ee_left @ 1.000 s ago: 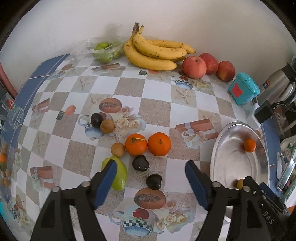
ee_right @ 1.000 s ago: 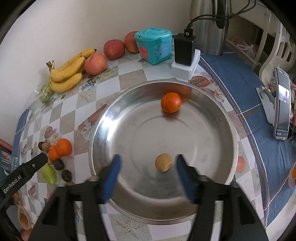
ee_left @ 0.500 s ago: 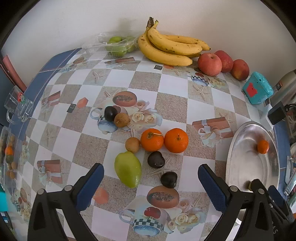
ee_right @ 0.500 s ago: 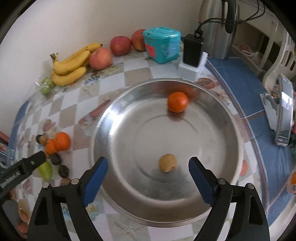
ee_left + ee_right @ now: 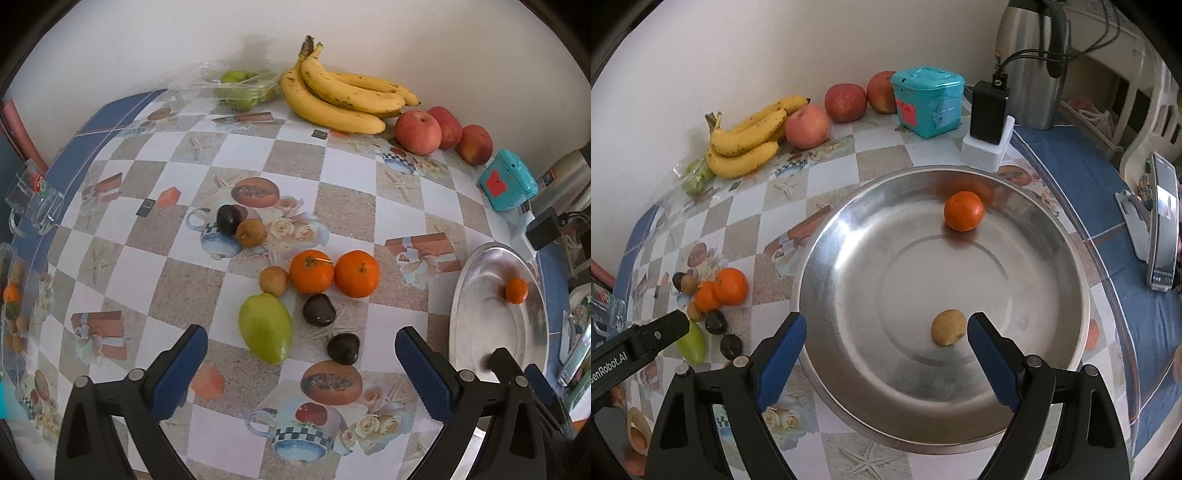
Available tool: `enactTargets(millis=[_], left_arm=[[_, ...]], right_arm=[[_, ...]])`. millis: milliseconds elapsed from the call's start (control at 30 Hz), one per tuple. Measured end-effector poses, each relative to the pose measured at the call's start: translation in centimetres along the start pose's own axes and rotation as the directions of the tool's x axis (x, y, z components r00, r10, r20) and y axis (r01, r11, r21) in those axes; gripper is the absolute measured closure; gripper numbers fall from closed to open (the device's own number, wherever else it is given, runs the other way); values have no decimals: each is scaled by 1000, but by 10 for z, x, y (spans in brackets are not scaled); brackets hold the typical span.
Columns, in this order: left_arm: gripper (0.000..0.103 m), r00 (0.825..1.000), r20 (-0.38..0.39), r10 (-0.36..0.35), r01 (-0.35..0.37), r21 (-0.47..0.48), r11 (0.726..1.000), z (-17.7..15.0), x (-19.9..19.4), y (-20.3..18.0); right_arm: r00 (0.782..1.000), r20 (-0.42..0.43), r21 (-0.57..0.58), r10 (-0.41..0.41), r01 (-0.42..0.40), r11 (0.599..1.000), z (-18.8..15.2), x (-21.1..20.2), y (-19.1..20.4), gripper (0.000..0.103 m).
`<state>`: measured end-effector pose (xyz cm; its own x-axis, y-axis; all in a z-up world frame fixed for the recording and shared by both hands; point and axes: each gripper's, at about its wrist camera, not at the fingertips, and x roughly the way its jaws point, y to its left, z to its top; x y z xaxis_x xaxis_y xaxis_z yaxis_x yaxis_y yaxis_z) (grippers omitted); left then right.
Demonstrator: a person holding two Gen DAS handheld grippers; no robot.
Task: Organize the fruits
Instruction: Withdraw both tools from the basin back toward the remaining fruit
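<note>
Left wrist view: my left gripper (image 5: 301,341) gapes wide and empty above the green mango (image 5: 264,326) and two dark fruits. My right gripper (image 5: 886,326) hangs wide over the round steel bowl (image 5: 1067,258), small tan fruit (image 5: 947,327) touching its right finger, free.

You are looking at a teal box (image 5: 929,101) sitting in the upper middle of the right wrist view, with a black charger (image 5: 989,112) standing in its white base just to the right of it and a steel flask (image 5: 1030,62) rising behind that. At the right edge a phone (image 5: 1165,221) is leaning in a white stand. In the left wrist view a clear glass mug (image 5: 35,206) is resting at the left edge on the patterned tablecloth (image 5: 343,210).
</note>
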<state>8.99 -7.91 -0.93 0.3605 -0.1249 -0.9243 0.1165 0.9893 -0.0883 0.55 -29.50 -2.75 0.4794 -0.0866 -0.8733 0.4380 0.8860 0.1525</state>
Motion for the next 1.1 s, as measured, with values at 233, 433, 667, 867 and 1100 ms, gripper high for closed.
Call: enactTargets(millis=[233,433,667,867,1100], left_arm=[[0,1000,-2,-11,11,-50,999,-4,-4,22],[0,1000,3,-17,17,-99,995,-5,-7,42],[0,1000,11,-3,4,-169,986,-6,-10,71],[0,1000,-5,2,-3,-195,981,-10,-5,87],[0,1000,-17,10,-14,-258,966,-8,1,105]], right_arm=[[1000,9,10,-26,26,1000,-3,-4,0,14],[996,3,-69,-87,87,994,-9,-4,19,14],[1000,-4,-103,-15,15,995,-13,-5,47,14],[999,-28,-110,27,-29,993,-16,-3,69,14],[994,-39,-162,100,-105,981,-23,-5,105,14]])
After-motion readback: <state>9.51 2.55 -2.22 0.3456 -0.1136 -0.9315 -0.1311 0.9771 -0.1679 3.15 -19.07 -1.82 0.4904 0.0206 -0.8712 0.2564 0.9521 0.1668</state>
